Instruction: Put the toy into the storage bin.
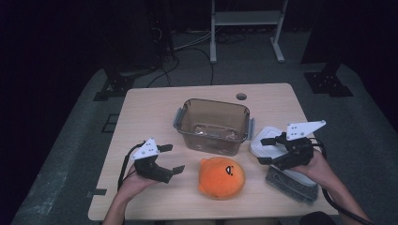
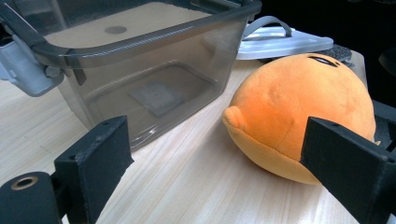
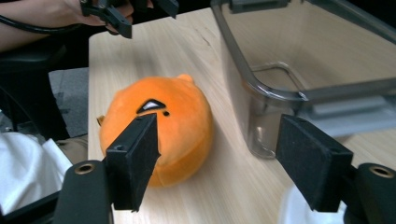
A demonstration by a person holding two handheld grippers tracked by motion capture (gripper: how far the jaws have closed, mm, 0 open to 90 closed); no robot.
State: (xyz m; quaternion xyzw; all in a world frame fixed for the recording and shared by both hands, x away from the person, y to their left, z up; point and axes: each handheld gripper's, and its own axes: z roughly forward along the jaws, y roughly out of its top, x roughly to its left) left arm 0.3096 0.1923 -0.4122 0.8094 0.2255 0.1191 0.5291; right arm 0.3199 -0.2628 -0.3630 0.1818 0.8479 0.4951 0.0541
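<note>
An orange round plush toy (image 1: 220,177) lies on the wooden table (image 1: 145,112) near its front edge, with a small dark face mark on top. Behind it stands a clear grey plastic bin (image 1: 213,125) with side latches, nothing inside. My left gripper (image 1: 172,158) hovers open just left of the plush (image 2: 299,112), holding nothing. My right gripper (image 1: 264,151) is open over a white lid (image 1: 263,140) at the right, and it looks toward the plush (image 3: 159,126) and the bin (image 3: 299,60).
A grey felt-like pad (image 1: 291,183) lies under the right hand near the table's front right. A round cable hole (image 1: 241,96) sits at the table's back edge. White frame legs (image 1: 244,28) and cables stand on the floor behind.
</note>
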